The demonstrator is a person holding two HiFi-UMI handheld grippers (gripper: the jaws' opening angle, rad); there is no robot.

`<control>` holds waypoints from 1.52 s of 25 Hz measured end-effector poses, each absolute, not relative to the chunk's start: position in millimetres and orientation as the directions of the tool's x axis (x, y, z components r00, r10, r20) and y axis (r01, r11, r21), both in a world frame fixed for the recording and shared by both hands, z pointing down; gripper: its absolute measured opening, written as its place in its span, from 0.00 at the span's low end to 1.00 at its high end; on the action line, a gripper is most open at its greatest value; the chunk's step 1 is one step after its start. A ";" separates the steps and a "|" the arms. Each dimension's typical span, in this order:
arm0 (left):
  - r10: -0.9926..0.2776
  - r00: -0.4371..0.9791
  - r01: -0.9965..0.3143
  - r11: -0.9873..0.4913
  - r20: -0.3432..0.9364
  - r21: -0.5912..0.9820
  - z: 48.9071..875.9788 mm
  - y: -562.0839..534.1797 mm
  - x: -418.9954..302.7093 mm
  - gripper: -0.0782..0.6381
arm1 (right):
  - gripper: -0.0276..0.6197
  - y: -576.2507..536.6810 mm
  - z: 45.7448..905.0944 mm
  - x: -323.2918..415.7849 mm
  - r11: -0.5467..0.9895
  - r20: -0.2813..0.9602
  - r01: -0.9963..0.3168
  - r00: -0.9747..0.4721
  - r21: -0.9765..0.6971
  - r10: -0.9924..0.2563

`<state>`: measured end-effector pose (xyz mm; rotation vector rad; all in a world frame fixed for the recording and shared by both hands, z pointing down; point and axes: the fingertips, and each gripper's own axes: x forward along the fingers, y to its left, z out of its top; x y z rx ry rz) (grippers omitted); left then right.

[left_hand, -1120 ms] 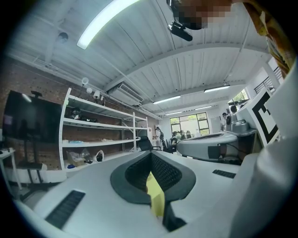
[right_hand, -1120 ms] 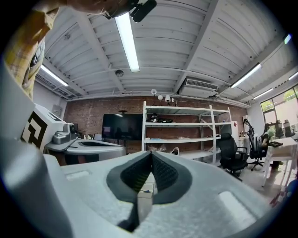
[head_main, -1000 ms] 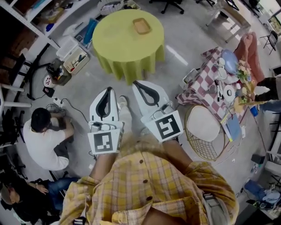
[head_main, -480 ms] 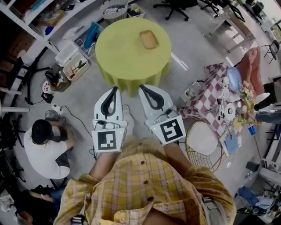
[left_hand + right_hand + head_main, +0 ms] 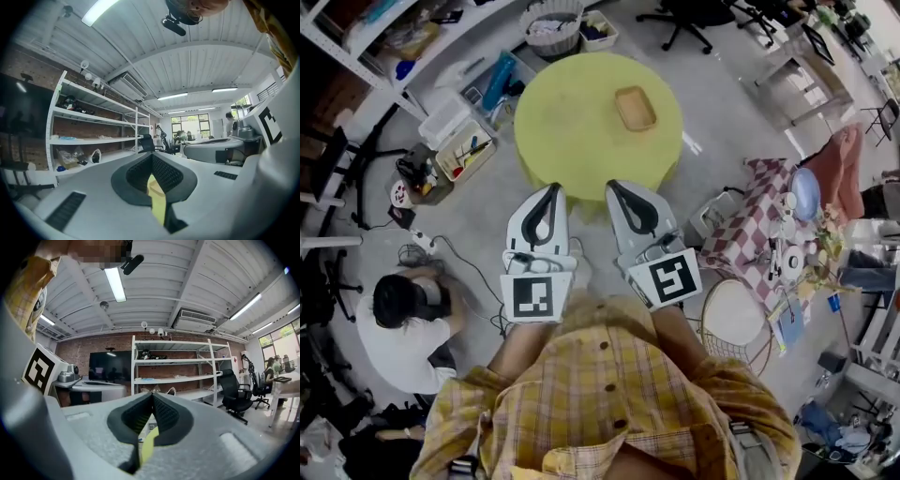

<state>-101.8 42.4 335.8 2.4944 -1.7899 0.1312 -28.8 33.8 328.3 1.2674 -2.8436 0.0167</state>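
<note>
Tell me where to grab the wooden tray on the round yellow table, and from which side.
I'd take the wooden tray by its raised rim at the near edge, one jaw inside, one outside. It lies flat and shallow on the yellow table, so come down from above on your side; the right gripper looks closer.

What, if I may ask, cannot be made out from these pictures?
- Head view: whether the tray on the table holds anything; too small.
- Left gripper view: the table shows only as a yellow sliver between the shut left tongs; their body hides the rest.
- Head view: items on the checked cloth; too small.
- Head view: the person's hands; marker cubes cover them.
</note>
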 end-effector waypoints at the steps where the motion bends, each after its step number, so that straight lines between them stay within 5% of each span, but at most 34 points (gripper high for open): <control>1: -0.940 0.323 -0.946 -0.324 0.106 0.013 334.1 32.3 -106.3 0.12 | 0.04 25.0 327.0 -33.9 0.666 0.033 -0.746 -0.666 0.005 -0.745; 25: -0.895 0.431 -0.903 -0.426 0.117 0.066 347.5 -97.7 -137.3 0.12 | 0.04 -97.4 331.4 -63.2 0.573 0.066 -0.819 -0.571 0.022 -0.818; 38: -0.900 0.400 -0.900 -0.421 0.175 -0.113 388.1 -153.7 -114.0 0.12 | 0.04 -158.7 364.2 -44.3 0.649 0.065 -0.760 -0.647 0.019 -0.760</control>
